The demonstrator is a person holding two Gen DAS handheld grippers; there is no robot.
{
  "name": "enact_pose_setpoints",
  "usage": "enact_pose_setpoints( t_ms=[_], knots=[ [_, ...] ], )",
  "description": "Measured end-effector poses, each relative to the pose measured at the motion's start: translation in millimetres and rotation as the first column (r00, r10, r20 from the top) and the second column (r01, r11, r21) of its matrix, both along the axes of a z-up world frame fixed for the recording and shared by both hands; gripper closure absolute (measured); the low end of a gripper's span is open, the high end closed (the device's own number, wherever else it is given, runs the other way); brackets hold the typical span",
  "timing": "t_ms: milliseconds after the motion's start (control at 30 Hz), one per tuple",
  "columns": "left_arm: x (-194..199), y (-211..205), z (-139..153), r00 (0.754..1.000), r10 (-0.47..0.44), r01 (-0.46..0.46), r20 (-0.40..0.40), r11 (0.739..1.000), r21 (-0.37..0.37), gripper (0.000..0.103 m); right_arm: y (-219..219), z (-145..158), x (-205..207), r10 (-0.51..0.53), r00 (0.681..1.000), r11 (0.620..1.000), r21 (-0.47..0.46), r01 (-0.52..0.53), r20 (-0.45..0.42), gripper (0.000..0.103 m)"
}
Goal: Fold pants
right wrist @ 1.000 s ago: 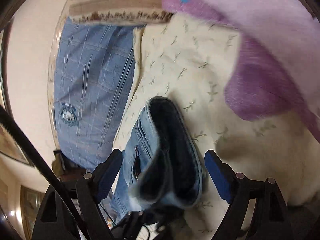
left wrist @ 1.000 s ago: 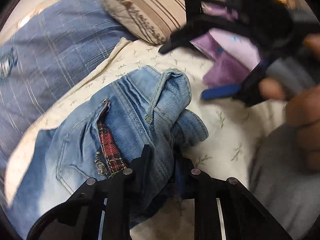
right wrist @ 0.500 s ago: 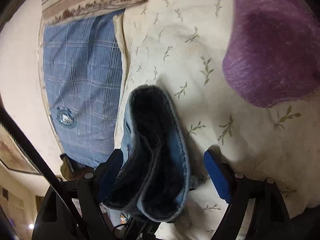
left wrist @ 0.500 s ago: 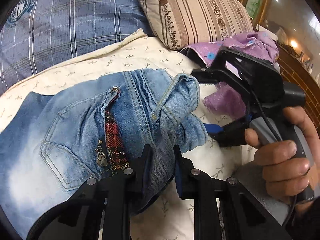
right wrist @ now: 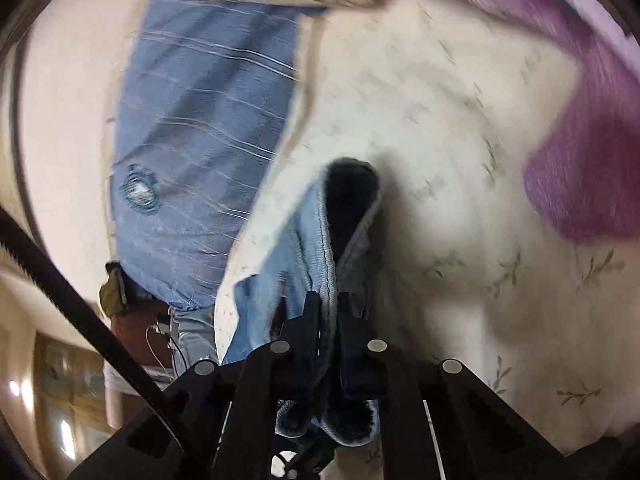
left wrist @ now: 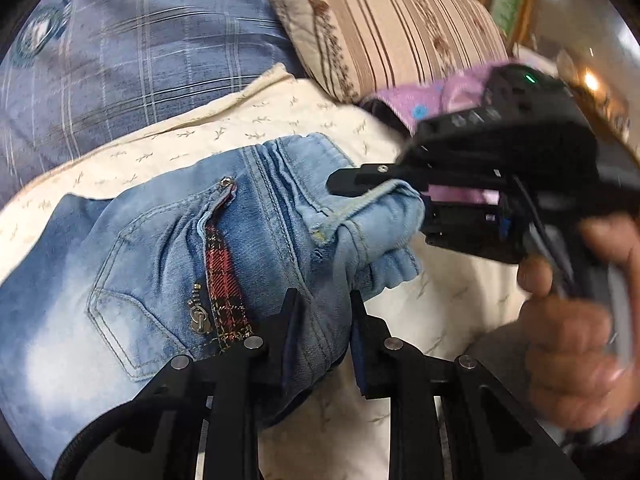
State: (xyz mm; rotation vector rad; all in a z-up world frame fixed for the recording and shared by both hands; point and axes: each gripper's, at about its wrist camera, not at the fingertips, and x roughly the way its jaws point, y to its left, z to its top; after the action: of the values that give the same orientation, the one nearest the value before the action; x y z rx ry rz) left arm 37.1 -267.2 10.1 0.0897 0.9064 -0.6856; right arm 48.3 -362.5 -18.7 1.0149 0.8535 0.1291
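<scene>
Jeans lie bunched on the cream bedsheet. Left hand-held gripper clamped on a denim fold, pointing forward. Right hand-held gripper pinches the waistband, held level from the right.

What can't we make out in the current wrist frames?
- Jeans legs and hems: left wrist view, cut off by the left edge.
- Right gripper pad contact: right wrist view, motion blur and denim cover it.
- Right gripper's lower finger: left wrist view, behind the waistband fold.
- Left gripper fingertips: buried in denim.
- Purple cloth: what kind, blurred and cut off.
</scene>
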Motion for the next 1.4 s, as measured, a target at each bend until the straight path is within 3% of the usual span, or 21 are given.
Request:
enact_pose_setpoints(
  t_ms=[133,233,300,400,567,733,800,833,900,967,1033,1067,1167,1233,1300,1367,1400],
  knots=[
    [1,10,4,0.999,0.049,-0.050,-0.013,0.997,-0.056,0.083,14,28,2,0.052,0.995,0.994,-0.096,-0.044,0.087,0.096],
    [2,36,16,0.992,0.109,-0.118,-0.055,0.976,-0.183,0.083,30,51,7,0.096,0.986,0.989,-0.125,-0.079,0.140,0.096],
    [-1,69,28,0.985,0.154,-0.172,-0.083,0.939,-0.299,0.083,53,74,12,0.159,0.970,0.978,-0.165,-0.129,0.185,0.096],
    [-9,118,42,0.973,0.216,-0.230,-0.080,0.892,-0.390,0.083,95,105,22,0.273,0.933,0.953,-0.198,-0.229,0.234,0.096],
    [-12,211,38,0.923,0.338,-0.385,-0.186,0.788,-0.480,0.084,196,124,54,0.464,0.858,0.870,-0.295,-0.395,0.219,0.096],
    [-17,287,-3,0.840,0.464,-0.541,-0.280,0.754,-0.373,0.083,282,72,84,0.587,0.801,0.794,-0.277,-0.541,0.119,0.094],
    [-20,302,-19,0.801,0.505,-0.594,-0.322,0.740,-0.316,0.073,304,41,90,0.619,0.783,0.770,-0.249,-0.587,0.069,0.085],
    [-22,306,-25,0.777,0.534,-0.622,-0.333,0.731,-0.280,0.066,310,27,90,0.626,0.778,0.766,-0.226,-0.601,0.051,0.085],
    [-23,315,-30,0.750,0.558,-0.652,-0.356,0.714,-0.255,0.064,311,5,88,0.610,0.793,0.780,-0.174,-0.600,0.001,0.085],
    [-21,322,-29,0.751,0.538,-0.648,-0.383,0.711,-0.272,0.059,296,12,77,0.585,0.810,0.805,-0.152,-0.573,0.048,0.073],
    [-15,331,-25,0.742,0.541,-0.658,-0.396,0.700,-0.276,0.058,275,30,68,0.542,0.836,0.834,-0.184,-0.521,0.092,0.031],
    [-15,332,-24,0.737,0.544,-0.664,-0.401,0.694,-0.279,0.056,262,39,59,0.514,0.851,0.848,-0.218,-0.484,0.110,0.027],
    [-12,342,-16,0.747,0.522,-0.655,-0.412,0.687,-0.316,0.048,228,58,32,0.487,0.866,0.840,-0.334,-0.428,0.114,0.027],
    [-11,347,-13,0.732,0.541,-0.673,-0.414,0.667,-0.319,0.047,216,58,16,0.501,0.860,0.813,-0.395,-0.428,0.098,0.027],
    [-8,359,-10,0.700,0.596,-0.711,-0.394,0.631,-0.310,0.046,209,51,-3,0.512,0.856,0.779,-0.458,-0.429,0.070,0.027],
    [-8,358,-7,0.684,0.622,-0.724,-0.381,0.642,-0.252,0.048,206,37,-15,0.503,0.863,0.770,-0.474,-0.427,0.041,0.027],
    [0,356,-10,0.702,0.600,-0.703,-0.383,0.670,-0.239,0.048,205,27,-16,0.503,0.864,0.772,-0.458,-0.440,0.017,0.027]
  ],
)
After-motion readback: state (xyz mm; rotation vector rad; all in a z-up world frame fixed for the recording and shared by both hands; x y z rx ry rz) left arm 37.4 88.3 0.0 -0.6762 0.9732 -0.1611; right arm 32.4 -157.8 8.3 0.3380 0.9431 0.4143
